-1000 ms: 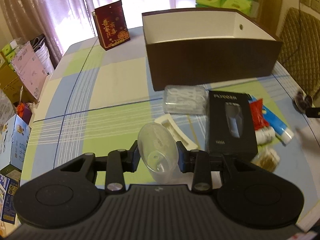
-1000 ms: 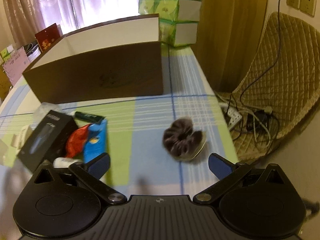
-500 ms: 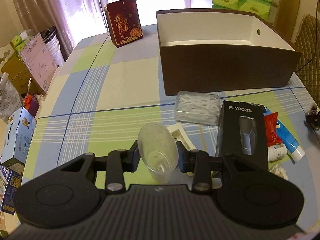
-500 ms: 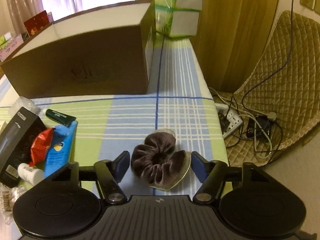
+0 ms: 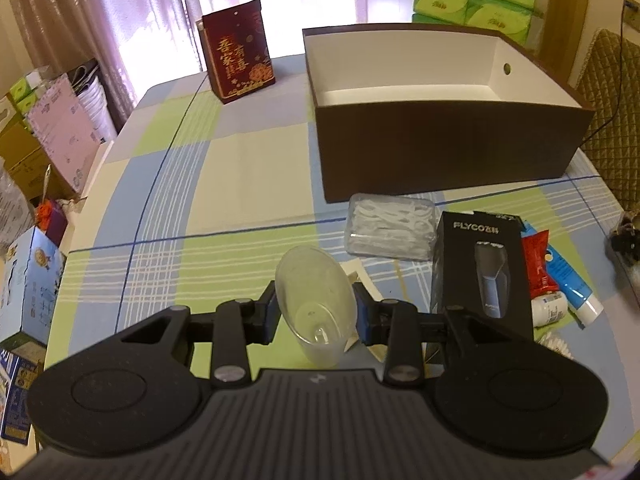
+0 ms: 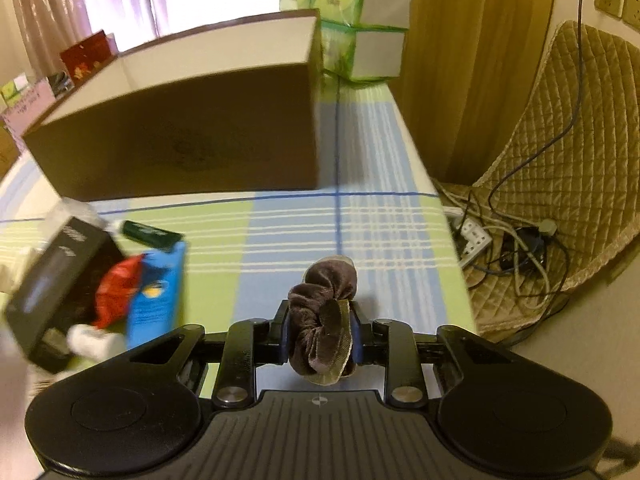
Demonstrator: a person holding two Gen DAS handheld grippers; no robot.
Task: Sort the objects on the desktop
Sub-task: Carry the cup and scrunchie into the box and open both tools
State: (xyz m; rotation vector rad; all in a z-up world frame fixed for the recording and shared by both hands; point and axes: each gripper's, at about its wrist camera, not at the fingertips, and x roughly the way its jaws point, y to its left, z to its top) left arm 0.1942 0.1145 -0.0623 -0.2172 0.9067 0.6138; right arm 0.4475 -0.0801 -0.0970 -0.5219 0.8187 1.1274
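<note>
My left gripper (image 5: 316, 314) is shut on a clear plastic cup (image 5: 314, 300), held tilted above the checked tablecloth. My right gripper (image 6: 322, 336) is shut on a brown velvet scrunchie (image 6: 324, 320) near the table's right edge. An open brown box with a white inside (image 5: 440, 92) stands at the back and also shows in the right wrist view (image 6: 180, 132). In front of it lie a clear box of floss picks (image 5: 390, 226), a black FLYCO box (image 5: 484, 264), a red packet (image 5: 538, 258) and a blue tube (image 5: 572, 284).
A red gift box (image 5: 238, 56) stands at the back left. Green tissue packs (image 6: 352, 20) are stacked behind the brown box. A quilted chair (image 6: 560, 160) and a power strip with cables (image 6: 500, 240) lie beyond the table's right edge. Cartons (image 5: 28, 280) stand left.
My right gripper has closed on the scrunchie and taken hold of it. My left gripper, still holding the cup, has risen and shifted so more of the brown box's inside shows.
</note>
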